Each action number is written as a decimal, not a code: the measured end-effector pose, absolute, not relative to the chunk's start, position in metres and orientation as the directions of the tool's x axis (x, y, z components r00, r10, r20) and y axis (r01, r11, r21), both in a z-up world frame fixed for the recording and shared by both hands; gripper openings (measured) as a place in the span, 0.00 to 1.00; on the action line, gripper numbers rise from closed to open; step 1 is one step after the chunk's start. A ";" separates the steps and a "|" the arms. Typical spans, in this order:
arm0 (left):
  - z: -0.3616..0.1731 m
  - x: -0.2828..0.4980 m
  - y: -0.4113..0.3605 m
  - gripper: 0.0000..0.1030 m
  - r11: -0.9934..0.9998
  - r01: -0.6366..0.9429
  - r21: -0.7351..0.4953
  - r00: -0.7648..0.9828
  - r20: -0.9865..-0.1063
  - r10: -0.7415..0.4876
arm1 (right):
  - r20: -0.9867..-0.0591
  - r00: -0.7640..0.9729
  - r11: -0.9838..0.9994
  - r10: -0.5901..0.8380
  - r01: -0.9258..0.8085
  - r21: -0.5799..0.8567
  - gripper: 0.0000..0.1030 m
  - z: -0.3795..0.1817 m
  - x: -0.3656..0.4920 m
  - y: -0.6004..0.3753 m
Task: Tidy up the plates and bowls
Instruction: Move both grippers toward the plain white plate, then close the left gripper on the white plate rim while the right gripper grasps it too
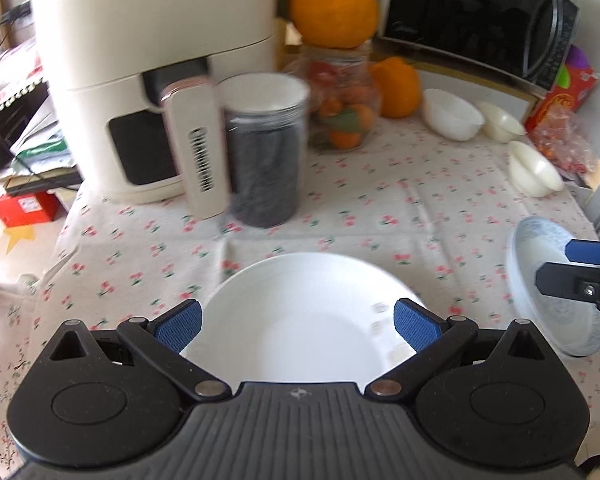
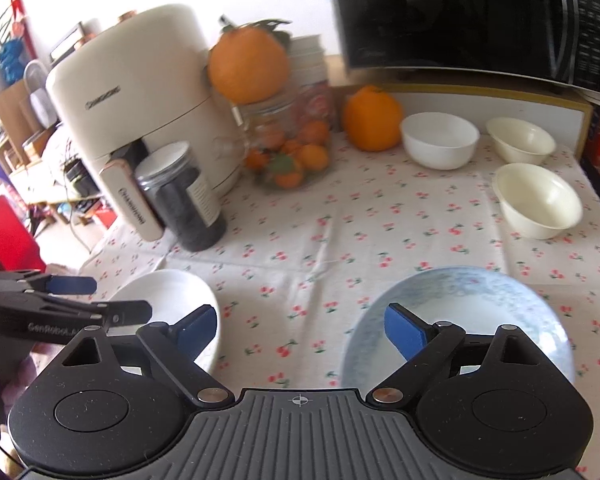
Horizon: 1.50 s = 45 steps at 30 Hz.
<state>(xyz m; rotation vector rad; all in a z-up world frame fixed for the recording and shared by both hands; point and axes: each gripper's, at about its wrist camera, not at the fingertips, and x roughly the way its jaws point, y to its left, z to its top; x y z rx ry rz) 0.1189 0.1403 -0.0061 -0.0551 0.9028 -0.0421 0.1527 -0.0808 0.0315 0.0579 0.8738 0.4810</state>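
Hovering with both jaws spread wide and empty, I am eyeing the white plate (image 1: 300,320) lying just left of the blue-patterned plate (image 2: 460,304), judging both stiff, slick, breakable ceramic, best pinched at the rim.

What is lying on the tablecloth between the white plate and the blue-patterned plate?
Nothing: in the right wrist view, only bare floral tablecloth separates the white plate from the blue-patterned plate. The open right gripper hovers above that gap.

Left gripper (image 1: 296,322) jaws wide, tilted down; right gripper (image 2: 300,330) likewise.
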 end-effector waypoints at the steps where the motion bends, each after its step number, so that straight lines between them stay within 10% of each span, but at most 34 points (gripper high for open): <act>1: -0.007 0.118 0.144 0.99 0.998 0.006 -0.063 0.617 -0.785 -0.053 | -0.721 0.540 0.889 0.434 -0.389 0.243 0.90 0.031 0.152 -0.077; 12: -0.024 0.113 0.179 0.95 0.995 0.029 -0.090 0.591 -0.802 -0.090 | -0.716 0.490 0.838 0.497 -0.485 0.250 0.90 0.013 0.138 -0.033; 29: -0.043 0.115 0.193 0.55 0.990 -0.007 -0.138 0.482 -0.868 -0.117 | -0.786 0.355 0.801 0.507 -0.531 0.276 0.90 -0.027 0.123 0.003; 45: -0.044 0.113 0.191 0.47 0.992 0.019 -0.128 0.492 -0.862 -0.121 | -0.782 0.335 0.790 0.526 -0.534 0.303 0.85 -0.034 0.121 0.016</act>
